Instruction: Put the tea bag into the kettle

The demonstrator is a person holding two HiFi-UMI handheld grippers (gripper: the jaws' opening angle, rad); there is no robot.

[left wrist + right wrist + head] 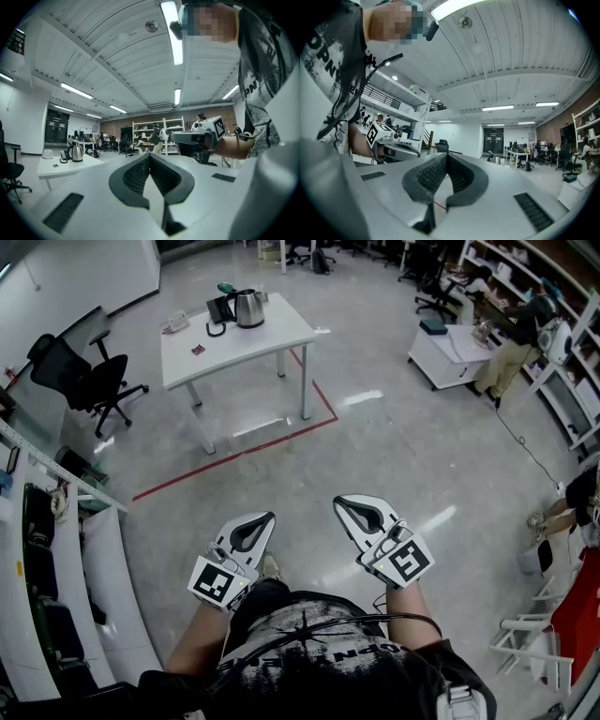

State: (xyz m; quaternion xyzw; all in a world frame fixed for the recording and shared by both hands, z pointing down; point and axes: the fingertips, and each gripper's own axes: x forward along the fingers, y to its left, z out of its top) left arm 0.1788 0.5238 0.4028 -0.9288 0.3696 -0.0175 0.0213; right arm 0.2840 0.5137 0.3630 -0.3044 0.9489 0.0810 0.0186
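Observation:
A steel kettle (249, 308) stands at the far end of a white table (253, 338), well ahead of me across the floor. A small dark packet (198, 350), perhaps the tea bag, lies on the same table nearer its left end. In the left gripper view the kettle (77, 153) is small and far off to the left. My left gripper (269, 517) and right gripper (339, 502) are held side by side in front of my body. Both are level, with jaws shut and nothing between them. Neither is near the table.
A black kettle base (220, 310) and a white item (174, 322) share the table. A black office chair (84, 376) stands to its left. Red floor tape (244, 451) runs around the table. At the right are a white cabinet (450, 352) and a person (520, 334).

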